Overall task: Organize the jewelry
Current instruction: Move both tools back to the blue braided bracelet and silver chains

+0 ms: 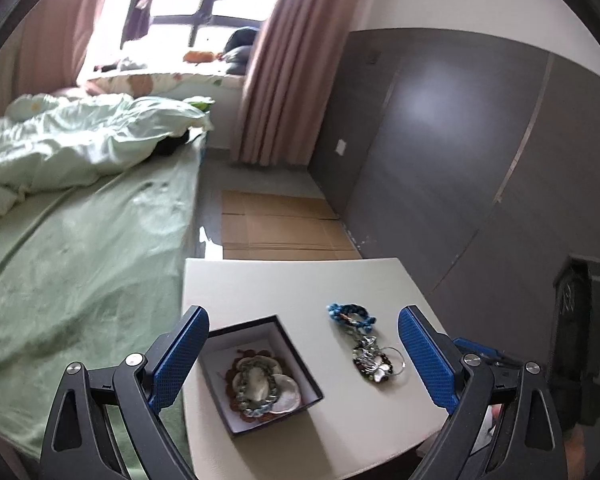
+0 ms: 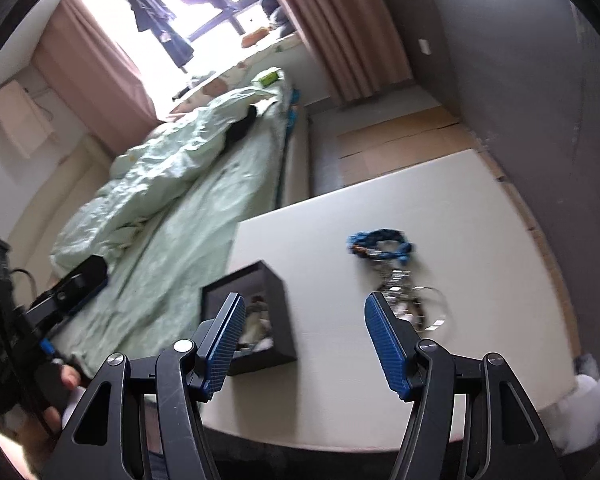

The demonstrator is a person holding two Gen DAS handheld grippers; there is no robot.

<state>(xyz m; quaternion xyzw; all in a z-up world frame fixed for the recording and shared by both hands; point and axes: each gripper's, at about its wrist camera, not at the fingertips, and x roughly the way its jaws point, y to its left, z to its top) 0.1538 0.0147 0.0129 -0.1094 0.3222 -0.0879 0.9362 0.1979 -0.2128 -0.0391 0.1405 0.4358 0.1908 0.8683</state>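
Observation:
A small black box with a white inside sits on the white table and holds beaded bracelets and shell pieces. To its right lie a blue braided bracelet and a silver jewelry piece with rings. My left gripper is open and empty above the table's near side. My right gripper is open and empty, between the box and the silver piece. The blue bracelet lies beyond.
A bed with green sheets stands left of the table. Flattened cardboard lies on the floor beyond it. A grey wall runs on the right. The other gripper's body shows at the left of the right wrist view.

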